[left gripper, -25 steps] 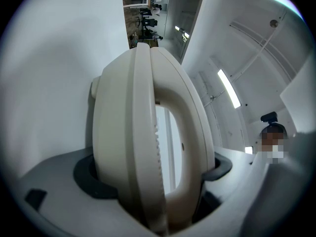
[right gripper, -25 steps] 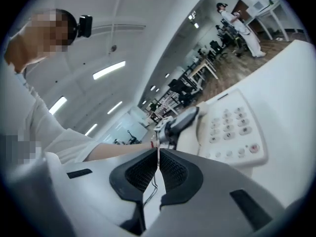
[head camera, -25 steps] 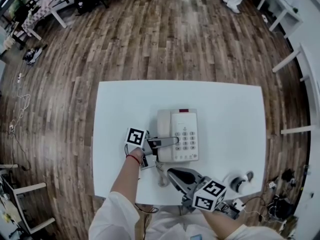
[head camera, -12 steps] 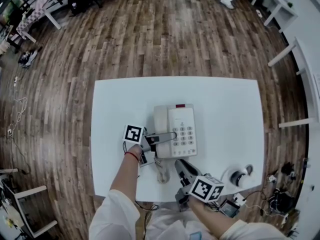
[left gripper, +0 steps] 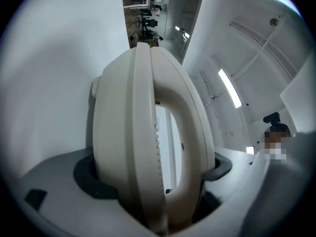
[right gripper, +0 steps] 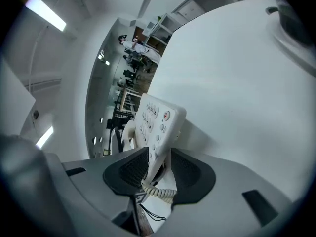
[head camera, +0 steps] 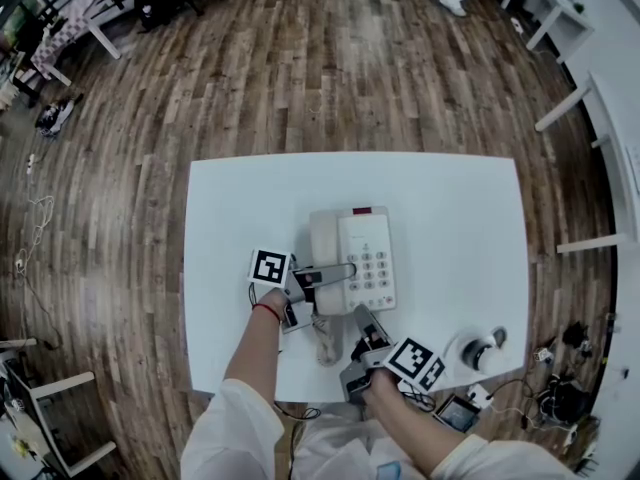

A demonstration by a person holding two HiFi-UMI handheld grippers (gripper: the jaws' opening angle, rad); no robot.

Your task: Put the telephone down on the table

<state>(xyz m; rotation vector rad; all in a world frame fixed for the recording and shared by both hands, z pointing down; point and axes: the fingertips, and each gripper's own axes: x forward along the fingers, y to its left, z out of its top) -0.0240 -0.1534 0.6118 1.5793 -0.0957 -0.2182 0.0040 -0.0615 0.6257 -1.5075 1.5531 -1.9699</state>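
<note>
Telephone [head camera: 355, 263] sits mid-counter, keypad up, handset [head camera: 322, 236] in its cradle on the left side; from the head view it looks flat on the counter [head camera: 450, 208], though I cannot tell whether its underside bears full weight.

Left gripper [head camera: 342, 271] reaches in level from the telephone's left; its own view shows the jaws pinching the cream body and handset together, pads pressed against both flanks.

Right gripper [head camera: 364, 326] sits at the near edge of the counter, angled down toward the telephone's near end; jaws have just been opening and stand spread; the telephone's near corner and the coiled cord [head camera: 327, 346] show in the gap, but the pads press on neither.

Small white round object [head camera: 480, 353] near the right-hand near corner, well apart from the telephone; too small to identify.

Step in hand, as I judge it: set-down looks close to finished; the right side has let go and only the left grip remains.

Next move calls for: spread the left jaws without nudging the body; draw the gripper out to the left, level, so the handset is not lifted off its cradle; keep the right gripper clear of the cord, which lies loose beside it and could snag and drag the telephone.
</note>
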